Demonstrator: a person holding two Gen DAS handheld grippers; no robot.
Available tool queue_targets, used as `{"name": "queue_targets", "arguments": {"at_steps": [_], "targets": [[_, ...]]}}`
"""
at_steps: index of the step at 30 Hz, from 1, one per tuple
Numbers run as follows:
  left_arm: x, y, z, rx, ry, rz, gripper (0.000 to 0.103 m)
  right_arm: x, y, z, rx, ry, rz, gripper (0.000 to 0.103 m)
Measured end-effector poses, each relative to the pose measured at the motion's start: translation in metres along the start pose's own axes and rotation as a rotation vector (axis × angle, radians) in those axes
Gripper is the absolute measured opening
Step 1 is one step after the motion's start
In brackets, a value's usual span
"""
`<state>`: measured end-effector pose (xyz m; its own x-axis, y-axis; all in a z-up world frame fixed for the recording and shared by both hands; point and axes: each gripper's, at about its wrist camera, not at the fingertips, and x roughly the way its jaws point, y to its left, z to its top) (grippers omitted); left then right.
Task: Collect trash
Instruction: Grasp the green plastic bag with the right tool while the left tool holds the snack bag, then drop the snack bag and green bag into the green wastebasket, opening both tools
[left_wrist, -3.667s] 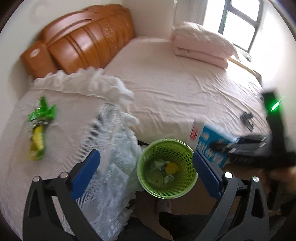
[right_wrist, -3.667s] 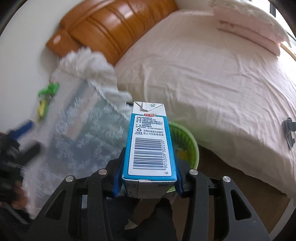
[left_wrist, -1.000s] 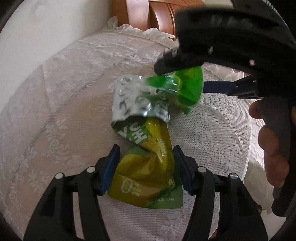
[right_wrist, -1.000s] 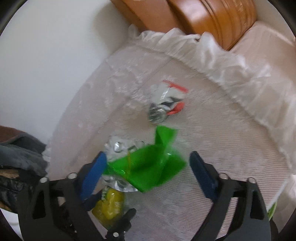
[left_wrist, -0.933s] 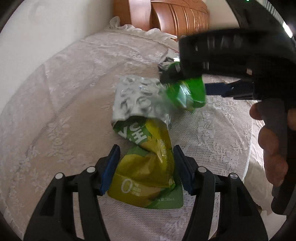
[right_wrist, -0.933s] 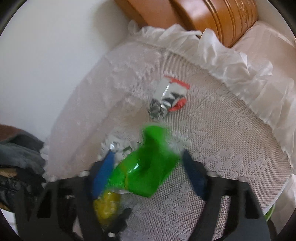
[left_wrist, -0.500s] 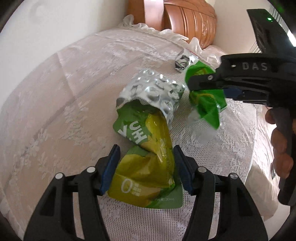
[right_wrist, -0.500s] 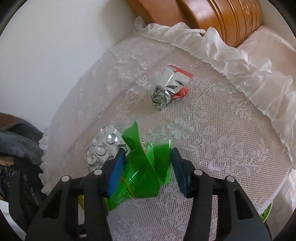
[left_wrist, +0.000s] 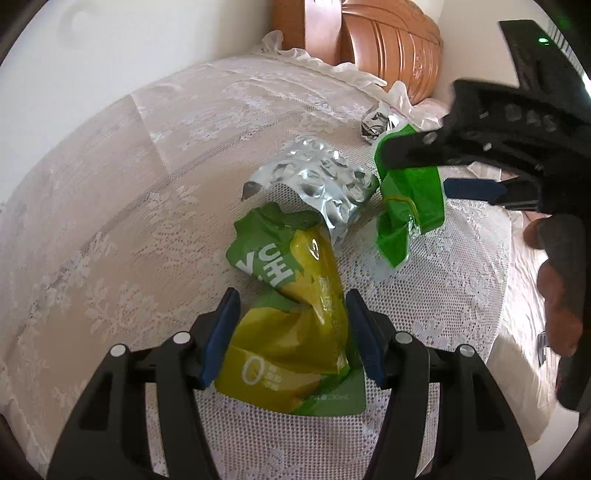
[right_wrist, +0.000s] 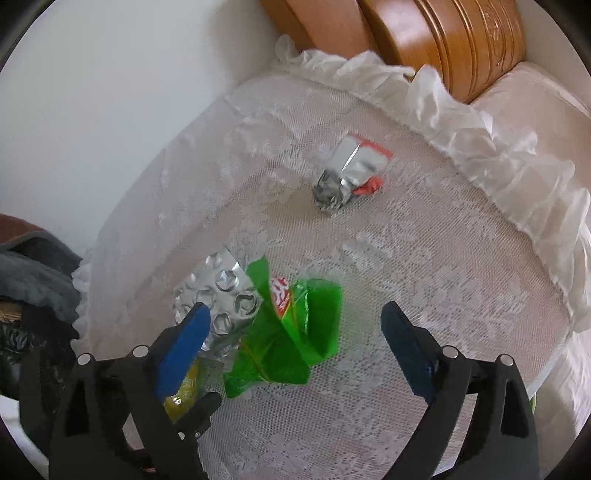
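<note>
My left gripper (left_wrist: 291, 332) is shut on a crumpled yellow-green drink pouch (left_wrist: 295, 332), which rests on the round lace-covered table (left_wrist: 110, 221). A silver foil blister sheet (left_wrist: 317, 181) lies against the pouch's torn top. My right gripper (right_wrist: 295, 314) points down over a bright green wrapper (right_wrist: 291, 332). Its jaws are opening wide, and the wrapper lies loose between them, clear of both pads. Seen from the left wrist, the right gripper (left_wrist: 413, 173) straddles the green wrapper (left_wrist: 410, 210). A crumpled silver-and-red wrapper (right_wrist: 347, 173) lies farther back on the table.
A white ruffled cloth edge (right_wrist: 480, 129) borders the table on the bed side, with the wooden headboard (right_wrist: 424, 33) behind it. A white wall (right_wrist: 110, 92) stands close on the left. Dark clothing (right_wrist: 33, 280) is piled beside the table. A hand (left_wrist: 561, 295) grips the right tool.
The right gripper had closed on the green wrapper and has now spread wide, so the wrapper lies free on the lace. The left gripper still holds the pouch.
</note>
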<state>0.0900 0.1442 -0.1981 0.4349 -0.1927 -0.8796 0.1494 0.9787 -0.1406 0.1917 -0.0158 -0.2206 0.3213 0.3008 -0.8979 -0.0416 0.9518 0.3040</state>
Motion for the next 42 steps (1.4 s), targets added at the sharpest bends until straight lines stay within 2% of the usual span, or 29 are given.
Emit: {"name": "queue_targets", "arguments": {"at_steps": [1,3,4,5,7,15,18,26,34,38,42], "targets": [[0.0,0.0,0.0,-0.001,0.0,0.0,0.058,0.005,0.004,-0.002,-0.007,0.01,-0.018,0.093],[-0.001,0.001,-0.001,0.003,-0.004,0.006,0.058,0.01,0.009,-0.005,-0.03,0.007,-0.033,0.083],[-0.002,0.001,-0.002,0.006,-0.006,0.01,0.058,0.011,0.01,-0.006,-0.03,0.012,-0.025,0.064],[-0.003,0.002,-0.003,0.009,-0.01,0.015,0.058,0.011,0.009,-0.007,-0.018,0.013,-0.002,0.059],[-0.005,0.003,-0.005,0.009,-0.013,0.021,0.058,0.01,0.007,-0.009,-0.005,0.016,0.015,0.056],[-0.019,0.016,-0.017,-0.021,-0.031,0.035,0.057,-0.015,0.001,-0.015,0.006,-0.038,0.035,0.054],[-0.038,0.021,-0.02,-0.039,-0.056,0.044,0.057,-0.038,0.001,-0.021,-0.009,-0.074,0.049,0.054],[-0.095,0.019,-0.017,-0.073,-0.162,0.012,0.057,-0.094,-0.006,-0.042,-0.034,-0.16,0.073,0.054],[-0.118,-0.012,-0.01,-0.012,-0.199,0.003,0.057,-0.13,-0.019,-0.067,-0.027,-0.224,0.07,0.054],[-0.122,-0.039,-0.004,0.046,-0.2,-0.026,0.057,-0.143,-0.04,-0.082,0.019,-0.232,0.05,0.054],[-0.121,-0.075,0.004,0.118,-0.189,-0.088,0.057,-0.161,-0.068,-0.1,0.091,-0.234,0.053,0.054]]}}
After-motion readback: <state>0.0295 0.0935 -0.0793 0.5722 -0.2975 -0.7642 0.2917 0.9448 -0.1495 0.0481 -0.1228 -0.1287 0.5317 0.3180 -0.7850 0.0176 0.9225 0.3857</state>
